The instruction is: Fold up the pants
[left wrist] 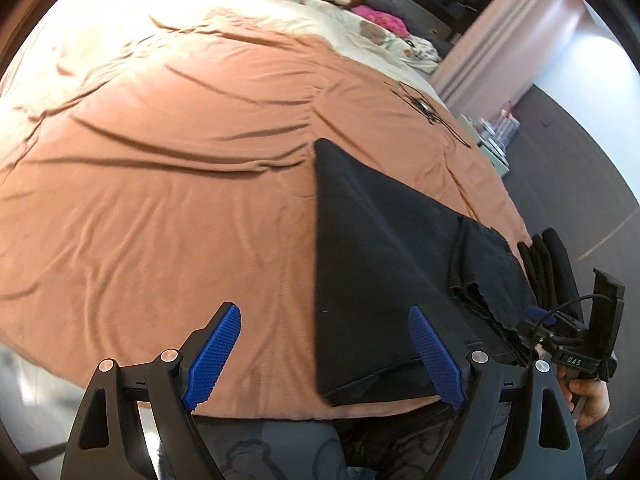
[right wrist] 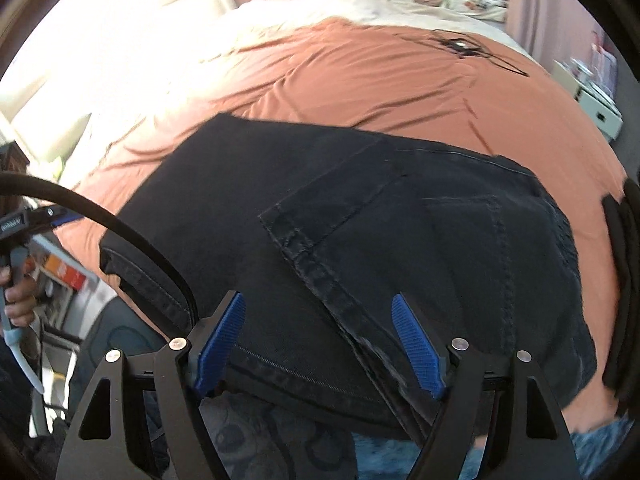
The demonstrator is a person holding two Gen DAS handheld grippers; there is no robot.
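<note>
Daylight flooded in from far beyond the left claw (left wrist: 324, 354), bleaching the cream bedding (left wrist: 120, 12) to white glare. Soft shadows filled the sheet's (left wrist: 160, 184) creases. Fisheye bending darkened every rim, and slight motion blur smeared the near edges.

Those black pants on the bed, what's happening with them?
A person is folding them, holding a two-fingered tool in each hand. The black pants lie partly folded on the orange bedspread, at its near edge. Both tools hover open above the fabric, the left tool by the pants' left edge and the right tool over the folded-over leg. Neither grips anything at the moment.
</note>
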